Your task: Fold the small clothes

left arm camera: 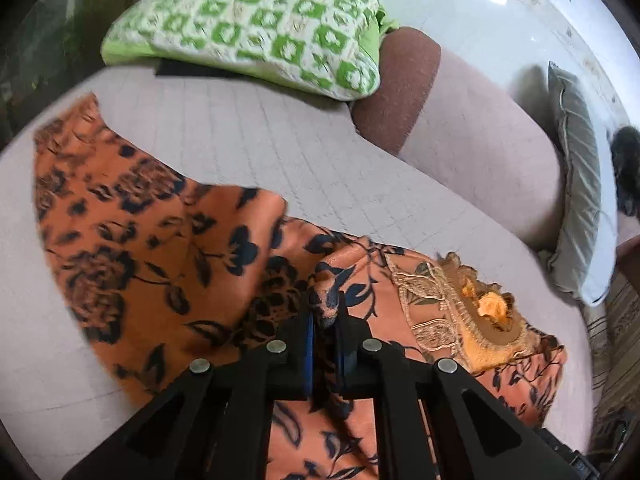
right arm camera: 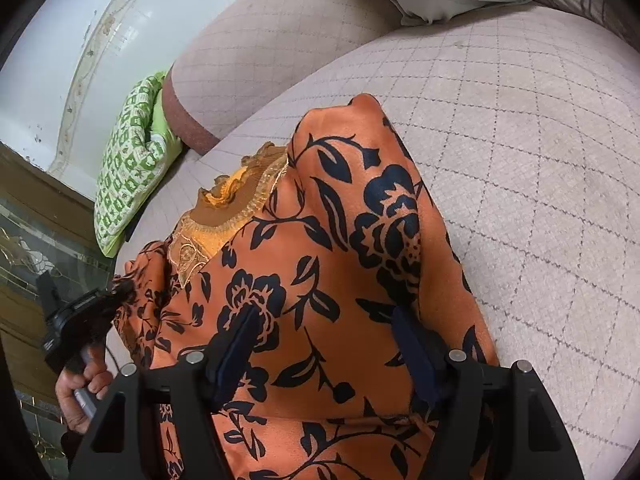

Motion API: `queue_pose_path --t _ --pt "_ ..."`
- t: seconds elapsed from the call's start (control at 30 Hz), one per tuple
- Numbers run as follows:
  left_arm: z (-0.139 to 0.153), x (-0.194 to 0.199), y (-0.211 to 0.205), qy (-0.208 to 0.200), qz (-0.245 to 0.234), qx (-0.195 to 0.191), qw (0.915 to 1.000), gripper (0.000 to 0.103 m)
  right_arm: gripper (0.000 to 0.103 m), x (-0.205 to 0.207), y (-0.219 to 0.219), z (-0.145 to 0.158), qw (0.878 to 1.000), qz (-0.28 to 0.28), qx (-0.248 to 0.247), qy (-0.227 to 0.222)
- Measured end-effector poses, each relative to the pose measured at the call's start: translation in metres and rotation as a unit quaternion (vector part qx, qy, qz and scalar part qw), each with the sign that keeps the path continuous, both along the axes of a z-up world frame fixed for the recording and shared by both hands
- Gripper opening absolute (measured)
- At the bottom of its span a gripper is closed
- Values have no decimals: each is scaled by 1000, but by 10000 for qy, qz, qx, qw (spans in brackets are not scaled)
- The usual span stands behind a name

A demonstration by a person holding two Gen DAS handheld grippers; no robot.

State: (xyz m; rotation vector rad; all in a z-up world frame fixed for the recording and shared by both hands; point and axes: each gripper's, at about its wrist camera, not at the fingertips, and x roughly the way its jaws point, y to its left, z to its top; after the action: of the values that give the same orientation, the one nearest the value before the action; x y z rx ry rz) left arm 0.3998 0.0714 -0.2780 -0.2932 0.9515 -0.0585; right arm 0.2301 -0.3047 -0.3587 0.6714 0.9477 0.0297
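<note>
While the orange floral garment (left arm camera: 160,248) lies spread across the quilted sofa seat (left arm camera: 248,148), bare cushion open toward the green pillow (left arm camera: 256,28), my left tool (left arm camera: 325,312) pinches a fabric fold; my right tool (right arm camera: 326,320) hovers spread wide over the cloth, gripping nothing.

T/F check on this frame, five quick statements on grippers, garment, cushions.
1. The left gripper is shut on a pinch of the orange floral garment. True.
2. The right gripper is clamped shut. False: its jaws stand open over the garment.
3. A green patterned cushion lies on the sofa. True.
4. The garment is plain blue. False: orange with dark flowers and a lace neckline.
5. The garment is hanging in the air. False: it lies spread on the sofa seat.
</note>
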Motion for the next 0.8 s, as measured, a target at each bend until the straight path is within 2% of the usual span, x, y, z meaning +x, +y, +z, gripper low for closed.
queue_pose_path --t 0.13,0.33,0.4,0.5,0.67,0.8 --pt "13 -13 16 135 175 165 9996 8 71 -3 4 0 9999 -9 -166 -45" --pt "4 -55 38 449 340 601 9966 8 71 -1 6 0 9996 -89 -263 14" --pt "-7 -71 51 650 383 591 9954 8 71 -1 6 0 9996 -113 -263 34" --pt "-25 -77 68 1087 496 235 9926 8 71 -1 6 0 9995 -125 -283 73" --pt "-18 -81 77 1070 608 3 9924 12 72 0 6 8 9994 -125 -263 163" --pt "3 -83 87 703 796 442 9934 14 72 -1 6 17 9996 -176 -194 -98"
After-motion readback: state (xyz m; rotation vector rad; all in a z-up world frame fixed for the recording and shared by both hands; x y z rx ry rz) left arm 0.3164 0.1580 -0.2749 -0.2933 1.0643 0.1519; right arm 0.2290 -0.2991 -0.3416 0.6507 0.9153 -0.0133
